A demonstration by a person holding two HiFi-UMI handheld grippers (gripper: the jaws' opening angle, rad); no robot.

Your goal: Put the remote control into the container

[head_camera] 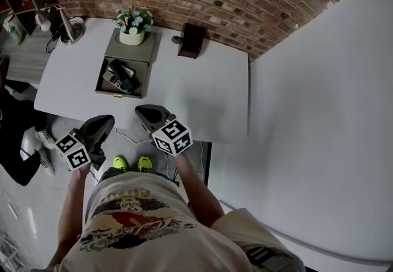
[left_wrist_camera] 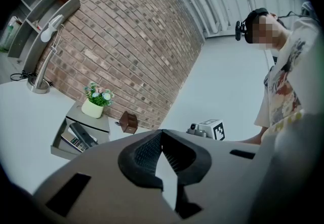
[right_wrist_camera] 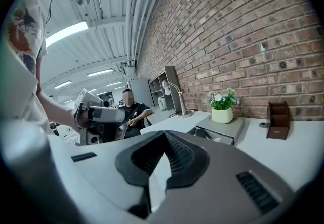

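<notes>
A dark remote control (head_camera: 122,74) lies in the open drawer of a grey container (head_camera: 141,67) on the white table, beside a lighter remote (head_camera: 111,82). The left gripper view shows the same dark remote (left_wrist_camera: 82,134) in the drawer (left_wrist_camera: 58,148). My left gripper (head_camera: 109,120) hangs shut and empty off the table's near edge. My right gripper (head_camera: 141,110) is shut and empty over that edge. Both stand well short of the container. The jaws meet tip to tip in each gripper view, left gripper (left_wrist_camera: 162,133) and right gripper (right_wrist_camera: 163,135).
A potted plant (head_camera: 133,25) stands on the container's top. A brown holder (head_camera: 191,40) sits by the brick wall, a desk lamp (head_camera: 66,26) at the far left corner. A seated person (right_wrist_camera: 129,108) is beyond the table's left side. A cable (head_camera: 126,137) hangs at the near edge.
</notes>
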